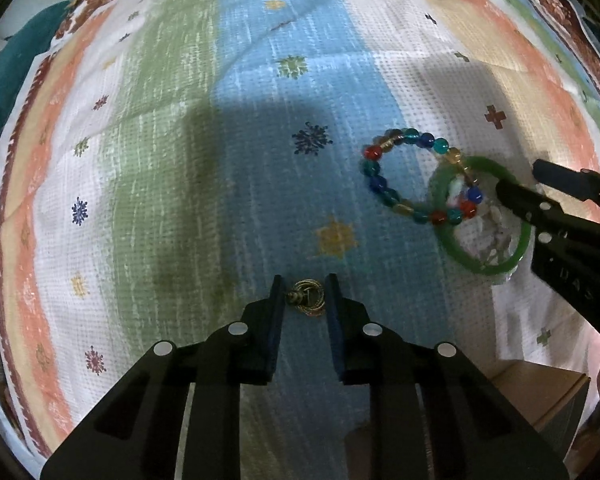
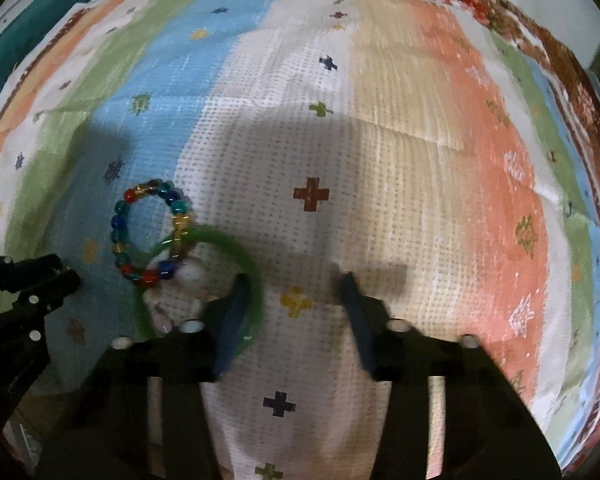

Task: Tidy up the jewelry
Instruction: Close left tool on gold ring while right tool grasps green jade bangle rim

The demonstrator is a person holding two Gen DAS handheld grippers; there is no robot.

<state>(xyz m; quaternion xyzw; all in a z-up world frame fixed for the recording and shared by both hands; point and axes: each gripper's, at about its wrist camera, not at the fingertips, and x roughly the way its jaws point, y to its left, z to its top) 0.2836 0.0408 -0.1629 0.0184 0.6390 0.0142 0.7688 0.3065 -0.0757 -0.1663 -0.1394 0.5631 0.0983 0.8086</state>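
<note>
Left gripper [image 1: 304, 280]: jaws partly open, one on each side of a small gold ring [image 1: 309, 297] that lies on the cloth; whether the pads touch it cannot be told.
Right gripper [image 2: 296, 280]: jaws wide apart, nothing between them. Its left finger [image 2: 236, 312] reaches inside the green bangle [image 2: 228, 246].
Bead bracelet [image 1: 404, 176]: red, blue, teal and amber beads, flat on the cloth at 2 o'clock from the left gripper; its near end overlaps the bangle [image 1: 480, 266].
Bangle contents: a whitish lump [image 2: 190, 274] inside the hoop, too blurred to name.
Cloth [image 1: 180, 140]: striped green, blue, white, beige and orange, with small cross and star motifs.
Writing: raised letters on the right gripper's body in the left view, not legible.
Far edge: a teal fabric [image 1: 4, 72] at 10 o'clock.
</note>
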